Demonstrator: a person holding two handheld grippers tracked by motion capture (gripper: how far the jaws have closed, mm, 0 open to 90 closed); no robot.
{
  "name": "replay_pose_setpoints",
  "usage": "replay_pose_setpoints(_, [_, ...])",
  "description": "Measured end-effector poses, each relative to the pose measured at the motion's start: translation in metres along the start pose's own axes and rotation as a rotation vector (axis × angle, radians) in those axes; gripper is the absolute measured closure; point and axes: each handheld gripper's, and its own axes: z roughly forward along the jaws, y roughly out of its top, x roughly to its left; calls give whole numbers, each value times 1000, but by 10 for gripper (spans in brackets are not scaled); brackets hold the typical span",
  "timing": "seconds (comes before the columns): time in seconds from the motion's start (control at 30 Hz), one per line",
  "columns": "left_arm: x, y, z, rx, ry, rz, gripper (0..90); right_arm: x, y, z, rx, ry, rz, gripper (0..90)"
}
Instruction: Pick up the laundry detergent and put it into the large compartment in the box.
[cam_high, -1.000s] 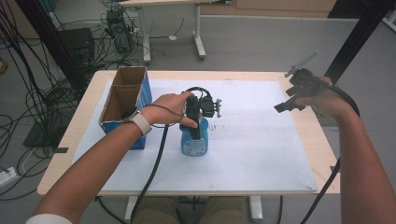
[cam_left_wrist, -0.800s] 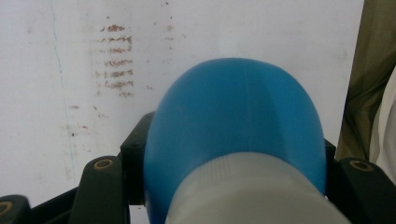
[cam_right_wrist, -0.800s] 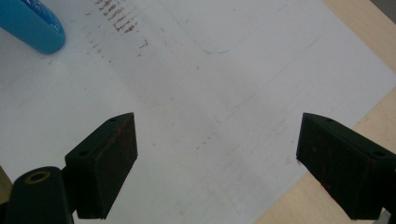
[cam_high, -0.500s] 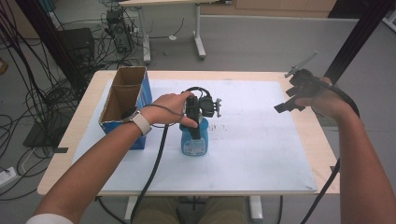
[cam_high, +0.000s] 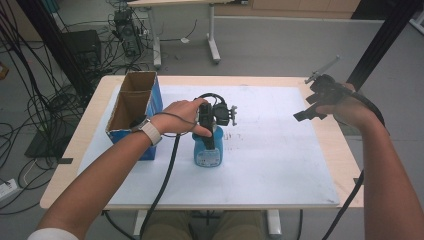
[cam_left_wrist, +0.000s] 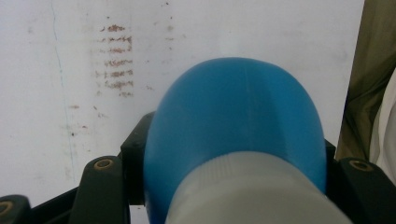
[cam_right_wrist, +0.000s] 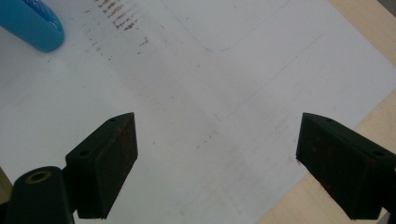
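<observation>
- The left gripper (cam_high: 212, 131) stood over the blue bottle (cam_high: 208, 150), pointing straight down, its jaws clamped on the bottle's shoulder just under the pale cap; in the left gripper view the blue body (cam_left_wrist: 233, 135) bulged out between the two black jaws.
- The bottle stood upright on the white mat (cam_high: 280, 165), near the middle of the worktop (cam_high: 330, 137) and just to the right of the cardboard box (cam_high: 134, 112).
- The left hand (cam_high: 182, 117) wrapped the gripper from the box side, the forearm running in low from the near edge of the worktop with a watch on the wrist.
- To do this step well, I judged the grip should stay square on the bottle and any lift go straight up, so that the rounded body would not slip or swing; if the open box is its goal, the base must clear the box rim.
- Farther off, to the bottle's right, the right gripper (cam_high: 314, 102) hung above the worktop's right edge, angled down toward the mat, its jaws spread wide with nothing between them.
- The right hand (cam_high: 350, 107) held it well apart from the bottle.
</observation>
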Motion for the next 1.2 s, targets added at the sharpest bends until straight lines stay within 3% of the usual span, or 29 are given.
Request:
replay_pose_setpoints(0.47, [-1,2,-2,-5,1,-11,387,0,-6,-3,-4,-4,7,127])
replay_pose_setpoints(0.73, [-4,1,-17,-16,10,-66,387,2,-10,-10,-17,-11,13,129])
replay_pose_setpoints(1.2, [-16,7,-50,18,41,-151,386,7,-14,-17,-34,-20,14,129])
